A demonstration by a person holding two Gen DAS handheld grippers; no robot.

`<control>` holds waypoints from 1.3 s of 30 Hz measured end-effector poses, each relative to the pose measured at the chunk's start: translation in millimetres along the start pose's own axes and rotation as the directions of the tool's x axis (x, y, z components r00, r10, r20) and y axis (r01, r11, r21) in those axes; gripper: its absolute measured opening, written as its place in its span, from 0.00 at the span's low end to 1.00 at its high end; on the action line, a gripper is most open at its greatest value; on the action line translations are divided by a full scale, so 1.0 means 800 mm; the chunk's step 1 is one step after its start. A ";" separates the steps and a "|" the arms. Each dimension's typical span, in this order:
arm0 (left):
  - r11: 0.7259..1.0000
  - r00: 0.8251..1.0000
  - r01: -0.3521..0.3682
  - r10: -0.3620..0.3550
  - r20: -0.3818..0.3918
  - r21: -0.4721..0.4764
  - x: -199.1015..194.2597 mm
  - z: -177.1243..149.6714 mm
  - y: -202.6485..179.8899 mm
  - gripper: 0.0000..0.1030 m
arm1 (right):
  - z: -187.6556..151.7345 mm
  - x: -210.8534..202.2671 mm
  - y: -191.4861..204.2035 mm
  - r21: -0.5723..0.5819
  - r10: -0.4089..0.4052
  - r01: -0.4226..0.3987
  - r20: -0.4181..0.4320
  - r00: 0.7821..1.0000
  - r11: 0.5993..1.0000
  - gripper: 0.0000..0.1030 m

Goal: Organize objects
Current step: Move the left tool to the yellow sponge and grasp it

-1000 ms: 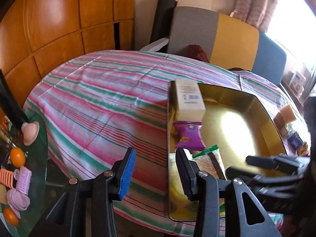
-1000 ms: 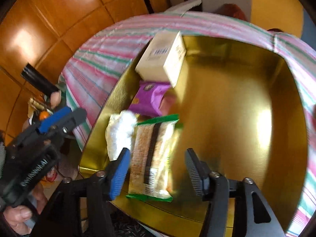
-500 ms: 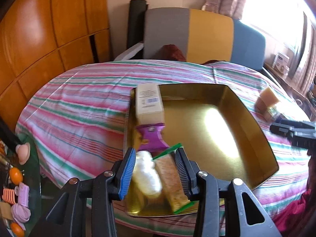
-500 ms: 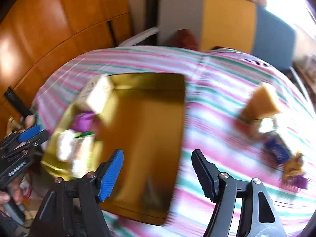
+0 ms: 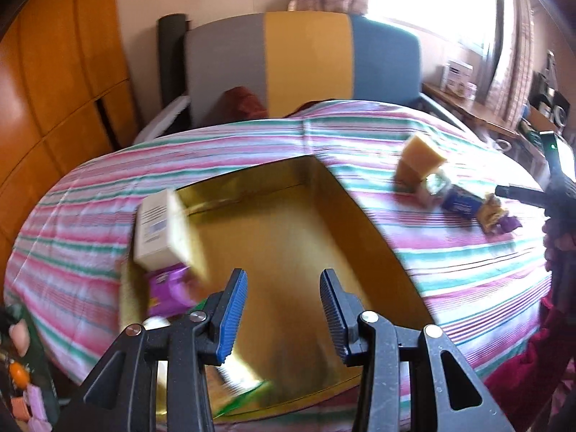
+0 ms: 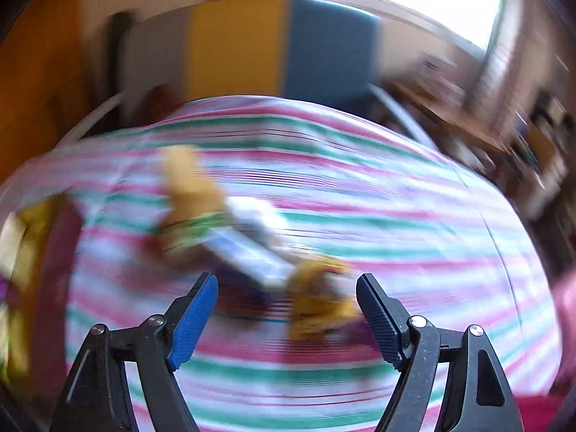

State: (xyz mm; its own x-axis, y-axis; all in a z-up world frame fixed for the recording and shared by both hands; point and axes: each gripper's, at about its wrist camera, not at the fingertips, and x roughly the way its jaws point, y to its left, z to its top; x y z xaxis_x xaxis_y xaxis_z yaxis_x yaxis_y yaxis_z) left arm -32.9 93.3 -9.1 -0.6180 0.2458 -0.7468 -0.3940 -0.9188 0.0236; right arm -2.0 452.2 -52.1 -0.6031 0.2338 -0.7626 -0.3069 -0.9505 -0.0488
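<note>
A gold tray (image 5: 378, 230) lies on the striped tablecloth. It holds a cream box (image 5: 158, 230), a purple packet (image 5: 169, 289) and a green-edged packet (image 5: 248, 397) at its left side. My left gripper (image 5: 282, 313) is open and empty above the tray's near part. To the right of the tray lie a tan block (image 5: 421, 162), a blue packet (image 5: 462, 203) and a yellow-purple wrapper (image 5: 495, 212). My right gripper (image 6: 288, 316) is open and empty, just short of the blurred yellow wrapper (image 6: 320, 302) and blue packet (image 6: 244, 248). The right gripper also shows in the left wrist view (image 5: 522, 194).
A grey, yellow and blue chair back (image 5: 306, 64) stands behind the table. Wooden panels (image 5: 54, 82) line the left wall. A glass side table with small items (image 5: 21, 378) stands at the lower left. A cluttered shelf (image 5: 478, 108) runs under the window at right.
Both views have swung right. The right gripper has left the tray and now faces the loose items on the cloth. The left gripper now sits over the tray's middle. Both stay open.
</note>
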 end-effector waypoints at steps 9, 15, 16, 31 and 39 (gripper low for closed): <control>0.985 0.985 0.169 -0.167 -0.047 0.044 0.038 0.059 -0.087 0.42 | 0.006 0.005 -0.070 0.297 0.068 -0.059 -0.022 0.997 0.953 0.85; 0.956 0.950 0.293 -0.292 -0.110 -0.005 0.073 0.097 -0.134 0.63 | 0.004 0.002 -0.067 0.303 0.086 -0.076 -0.022 0.996 0.950 0.86; 0.950 0.943 0.312 -0.311 -0.119 -0.018 0.081 0.106 -0.142 0.63 | 0.003 0.002 -0.067 0.306 0.090 -0.079 -0.024 0.996 0.949 0.86; 0.923 0.908 0.318 -0.363 -0.212 -0.216 0.237 0.208 -0.211 0.82 | 0.002 0.006 -0.075 0.347 0.161 -0.138 -0.040 0.986 0.928 0.86; 0.947 0.916 0.258 -0.303 -0.263 -0.192 0.278 0.211 -0.219 0.47 | 0.003 0.010 -0.072 0.336 0.160 -0.135 -0.047 0.986 0.932 0.86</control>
State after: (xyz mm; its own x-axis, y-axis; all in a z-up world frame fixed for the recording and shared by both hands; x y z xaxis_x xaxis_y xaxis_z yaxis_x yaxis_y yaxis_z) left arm -216.2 361.0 -67.5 -0.2675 0.4224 -0.8661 -0.4016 -0.8659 -0.2983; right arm 9.6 509.5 -53.7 -0.6091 0.0686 -0.7901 -0.4516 -0.8490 0.2744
